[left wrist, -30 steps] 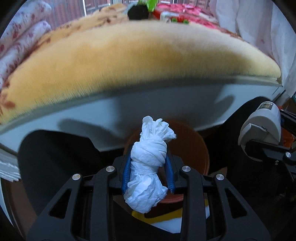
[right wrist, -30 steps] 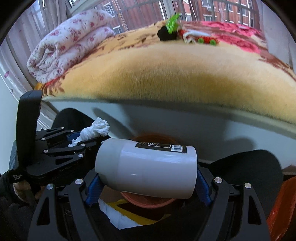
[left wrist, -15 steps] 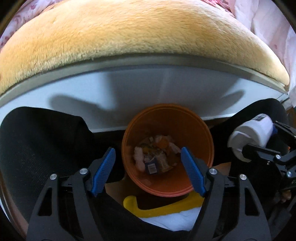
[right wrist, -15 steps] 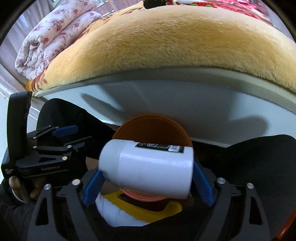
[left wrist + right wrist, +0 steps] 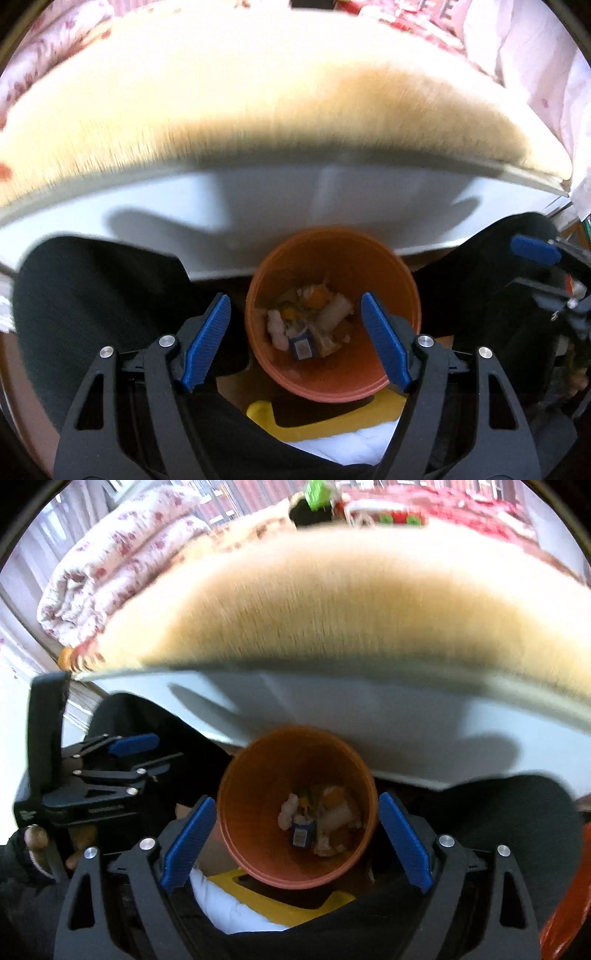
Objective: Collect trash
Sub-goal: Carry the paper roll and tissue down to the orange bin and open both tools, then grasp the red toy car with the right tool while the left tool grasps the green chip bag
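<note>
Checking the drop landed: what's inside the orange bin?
The orange bin holds a loose pile at the bottom: white crumpled scraps, orange bits and a small blue packet. Anything under that pile is hidden.

Tissue wad and bottle (image 5: 334,314) now in bin (image 5: 384,266)

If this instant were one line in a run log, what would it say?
phase: drop | left gripper: open, empty | right gripper: opening, empty | round orange plastic bin: below both, holds mixed trash | next: likely fetch more
</note>
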